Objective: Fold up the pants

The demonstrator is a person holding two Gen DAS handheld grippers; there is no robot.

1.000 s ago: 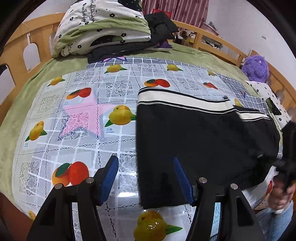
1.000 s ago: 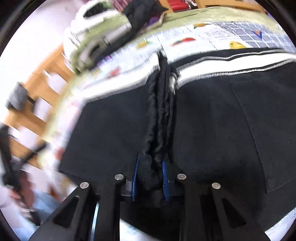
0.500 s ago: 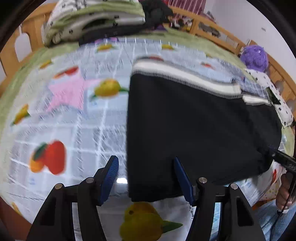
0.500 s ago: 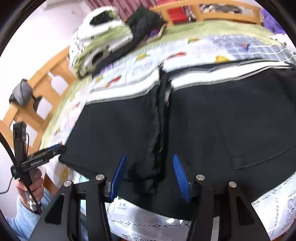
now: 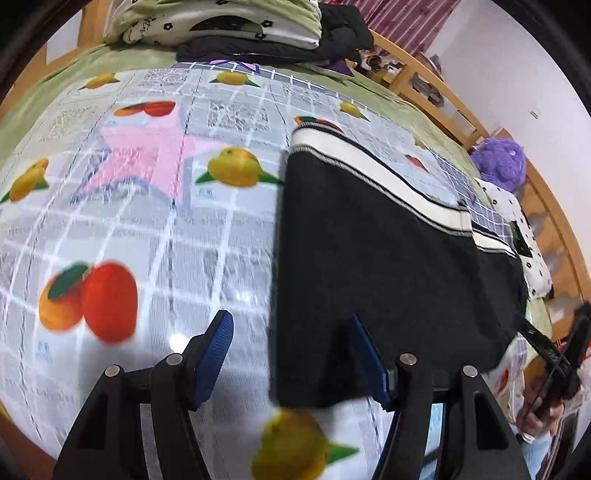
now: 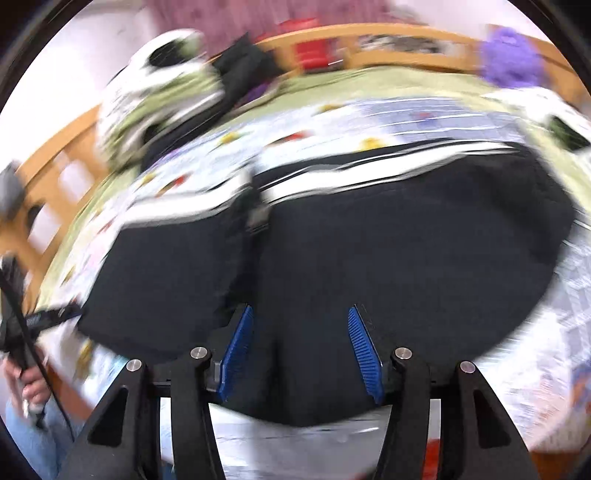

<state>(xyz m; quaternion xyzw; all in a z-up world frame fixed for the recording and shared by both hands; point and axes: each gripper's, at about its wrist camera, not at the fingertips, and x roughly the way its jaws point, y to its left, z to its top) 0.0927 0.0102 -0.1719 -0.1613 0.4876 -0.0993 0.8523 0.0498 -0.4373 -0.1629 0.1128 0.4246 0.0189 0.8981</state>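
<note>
Since a second ago the right gripper (image 6: 301,347) has let go of the bunched ridge of the pants (image 5: 373,273) and drawn back; its jaws are opening, with black cloth showing in the gap below but neither pad pressing on it. The left gripper (image 5: 291,360) has sunk closer to the near left corner of the pants.

The bed (image 5: 155,62) has a green blanket and a wooden frame. Over it lies a glossy cloth (image 5: 207,236) printed with fruit, grey squares and a pink star; small blue characters sit under some of the fruit, too small to read. The pants lie flat on the cloth's right half, black, with a white band along the far edge.

Folded bedding (image 5: 221,18) is stacked at the head, and a purple plush (image 5: 498,160) sits at the right rail.

The left gripper's jaws stand moderately wide and hold nothing; the pants' left edge lies below, between its blue pads (image 5: 214,350).
</note>
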